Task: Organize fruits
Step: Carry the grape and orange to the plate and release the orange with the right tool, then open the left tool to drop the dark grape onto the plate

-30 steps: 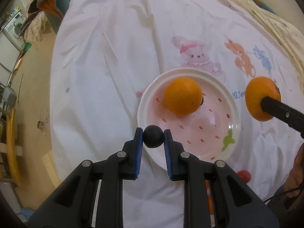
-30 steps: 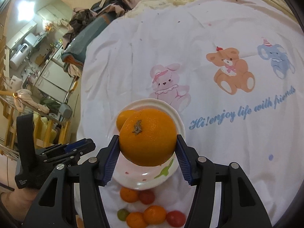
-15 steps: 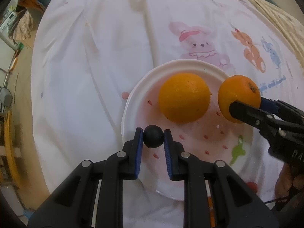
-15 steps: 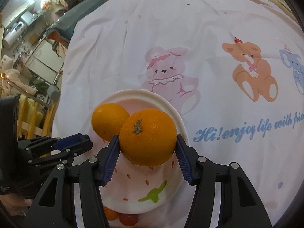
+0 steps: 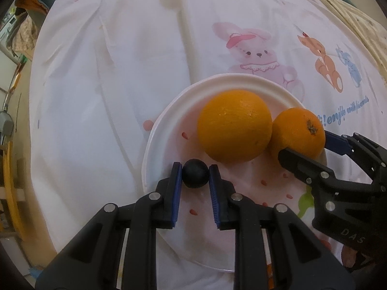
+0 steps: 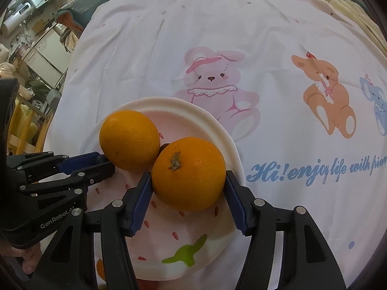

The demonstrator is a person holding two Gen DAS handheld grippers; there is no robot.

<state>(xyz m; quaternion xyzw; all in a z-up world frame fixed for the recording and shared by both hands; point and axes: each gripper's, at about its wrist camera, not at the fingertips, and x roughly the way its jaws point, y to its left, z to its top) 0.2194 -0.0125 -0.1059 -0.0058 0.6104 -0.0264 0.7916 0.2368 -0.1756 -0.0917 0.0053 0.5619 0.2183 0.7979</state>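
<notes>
A white plate [image 5: 148,159] with red dashes holds a large orange [image 5: 233,125]. My left gripper [image 5: 195,166] is shut on a small dark round fruit [image 5: 195,173], just above the plate's near left part. A second orange [image 6: 188,174], stem scar up, rests against the first orange [image 6: 129,140] on the plate [image 6: 193,106]. My right gripper [image 6: 188,176] has its blue pads on both sides of that second orange, and its jaws are opening. The left gripper [image 6: 101,163] comes in from the left in the right wrist view, where the dark fruit is hidden.
A white cloth [image 6: 266,125] printed with cartoon animals and blue lettering covers the table. Small orange and red fruits [image 6: 100,268] peek out below the plate's near edge. Furniture and clutter [image 6: 36,48] stand beyond the table's left edge.
Both grippers came down closer to the plate. The right gripper carried its orange from beside the plate onto it, up against the other orange. The left still holds the dark fruit.
</notes>
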